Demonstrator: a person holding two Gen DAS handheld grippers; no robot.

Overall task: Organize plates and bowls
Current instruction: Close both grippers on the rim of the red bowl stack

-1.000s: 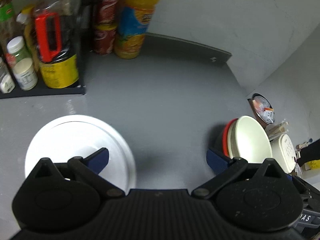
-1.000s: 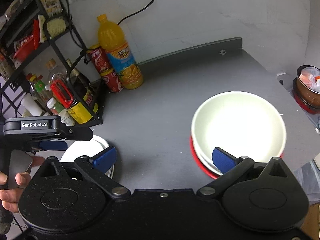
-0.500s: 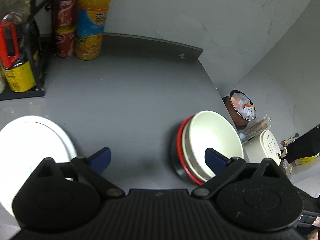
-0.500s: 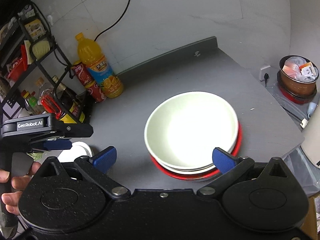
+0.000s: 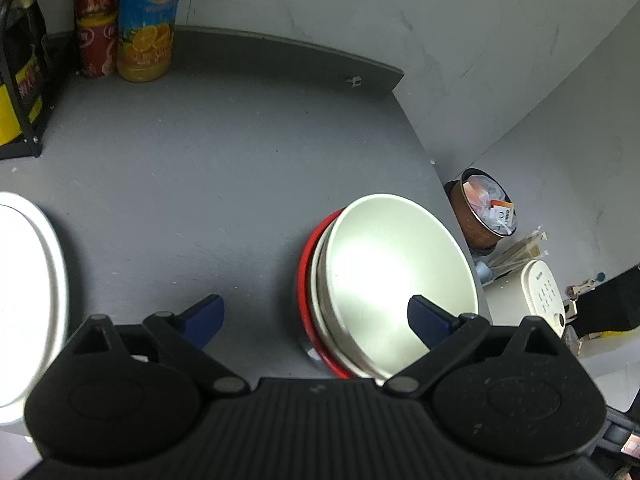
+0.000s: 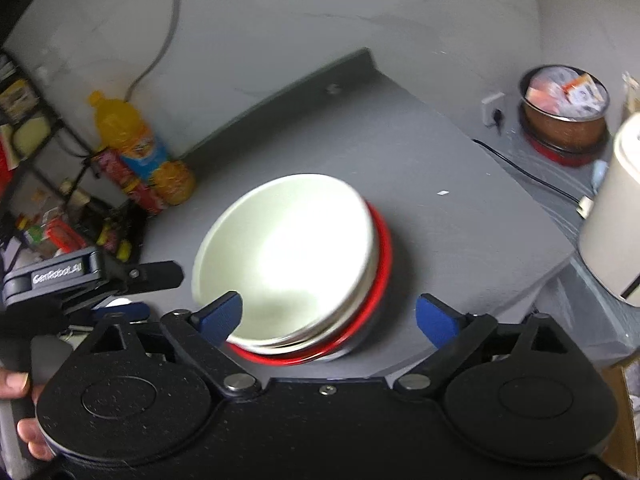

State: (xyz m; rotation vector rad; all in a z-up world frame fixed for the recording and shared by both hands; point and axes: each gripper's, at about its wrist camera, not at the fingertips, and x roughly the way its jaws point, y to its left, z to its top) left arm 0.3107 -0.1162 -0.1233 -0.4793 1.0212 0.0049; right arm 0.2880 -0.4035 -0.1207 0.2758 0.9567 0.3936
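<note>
**Both claws close in on the bowl stack**

A stack of bowls point(image 6: 288, 256) sits near the right edge of the grey desk point(image 5: 192, 168): a pale bowl on top, at least one more pale rim under it, and a red bowl point(image 6: 382, 256) below; a further rim may lie underneath. A white plate point(image 5: 28, 300) lies well apart from it, toward the left of the desk, cut off by the frame edge. Bottles point(image 5: 144, 20) and a rack stand at the back against the wall.

The right claw point(image 6: 328, 314) hangs over the near side of the stack. Its jaws are spread wide but closing; the left pad is over the top bowl's near rim, the right pad is outside the red rim, and neither appears to press on anything. It holds nothing. The left claw point(image 5: 316, 312) is wide open and empty as well, with its right pad over the pale bowl's hollow and its left pad over bare desk. In the right wrist view the left claw shows at the left edge, held by a hand point(image 6: 24, 412).

The step in hand looks like the approach to the stack, before any grip. Next, one pad should go inside a bowl and the other outside its wall, low enough to pinch the rim firmly. The picture is blurred, so slowing first would help, or the stack may slide toward the desk edge.
</note>
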